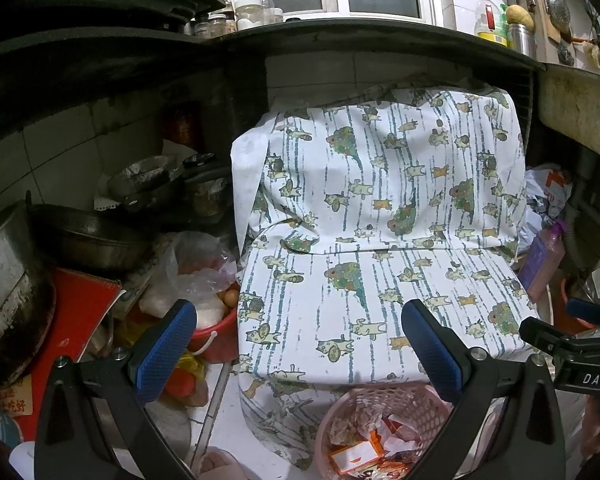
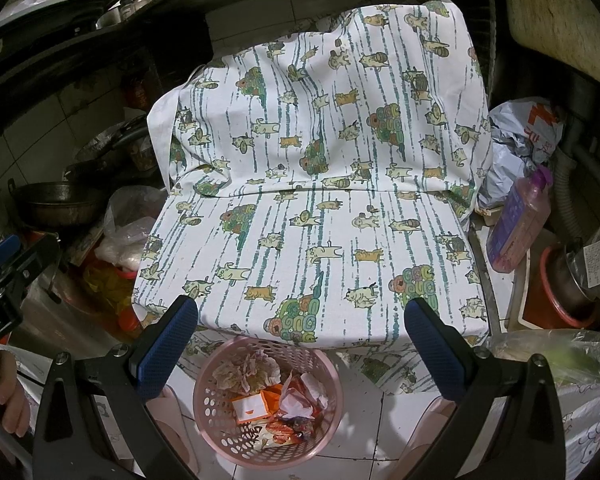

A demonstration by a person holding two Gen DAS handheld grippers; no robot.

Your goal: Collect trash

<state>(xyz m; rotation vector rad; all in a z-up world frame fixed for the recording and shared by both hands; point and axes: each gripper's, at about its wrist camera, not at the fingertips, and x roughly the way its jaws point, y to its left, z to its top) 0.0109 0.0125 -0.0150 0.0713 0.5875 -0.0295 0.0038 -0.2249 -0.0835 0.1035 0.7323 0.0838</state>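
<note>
the left claw (image 1: 298,344) hangs wide open with nothing between its blue-padded fingers (image 1: 162,354), pointed at a chair-shaped form draped in a cat-print cloth (image 1: 380,216). the right claw (image 2: 300,338) is likewise spread open and empty, facing the same cloth from a little further right. part of the right claw also shows at the right edge of the left wrist view, and part of the left claw at the left edge of the right wrist view.

the trash sits in a pink perforated basket (image 2: 220,412) on the tiled floor (image 2: 380,404), just in front of the draped seat and below both claws. inside lie crumpled paper (image 2: 246,372), an orange and white carton (image 2: 254,404) and red snack wrappers (image 2: 288,428). in the left wrist view the basket is partly hidden behind the right finger.

left of the seat, under the dark table edge (image 1: 340,30), stand a blackened wok (image 1: 88,236), a red bucket (image 1: 216,338) holding an egg (image 1: 231,298), and a clear plastic bag (image 1: 196,264). right of the seat a purple bottle (image 2: 520,224) leans beside a crumpled grey bag (image 2: 520,136).
</note>
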